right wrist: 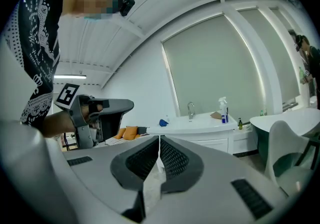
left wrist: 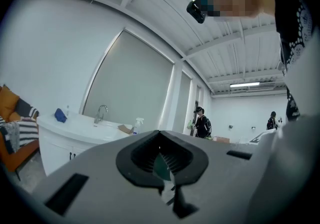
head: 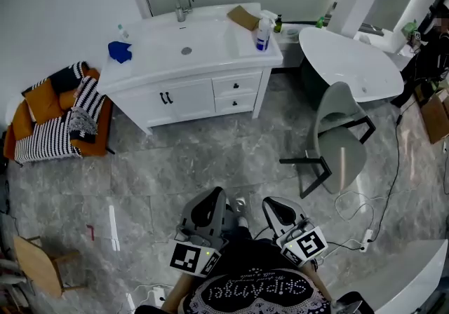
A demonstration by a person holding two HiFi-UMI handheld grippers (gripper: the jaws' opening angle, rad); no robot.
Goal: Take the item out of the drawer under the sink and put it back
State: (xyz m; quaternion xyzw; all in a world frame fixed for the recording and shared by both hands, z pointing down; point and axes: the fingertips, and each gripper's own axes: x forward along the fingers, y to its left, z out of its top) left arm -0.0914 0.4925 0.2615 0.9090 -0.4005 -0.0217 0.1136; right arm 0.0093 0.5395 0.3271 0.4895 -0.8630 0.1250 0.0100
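The left hand-held gripper [left wrist: 160, 135] has its 2 dark ribbed jaws pressed together at the tips, with nothing between them. The right hand-held gripper [right wrist: 159, 142] is the same: jaws closed and empty. Both are held roughly level, side by side, close in front of the person's body and pointing toward the sink. A wide stretch of grey marbled floor [head: 196, 158] lies between them and the cabinet, so they are well apart from it.

The white bench [head: 175, 73] holds the sink basin [head: 186, 46], a chrome tap [head: 184, 4], a blue cloth [head: 120, 51], a spray bottle [head: 262, 32] and a brown piece of cardboard [head: 243, 17]. Under its right part sit 2 small drawers, the upper drawer [head: 236, 85] above the lower drawer [head: 236, 102]. Each has a dark knob, and both are shut. Cupboard doors [head: 168, 99] stand just left of them. A grey chair [head: 337, 141] stands off to the right.

The item is not visible (presumably it lies inside 1 of these drawers, though which cannot be told). The drawers look shallow, so it is probably small and light enough for 1 gripper. Whether it is stiff, soft, slippery or fragile cannot be judged until a drawer is open. The first hold is likely the knob, which is small and looks smooth. The jaws would need to open and then close squarely around it, or they may slip off.
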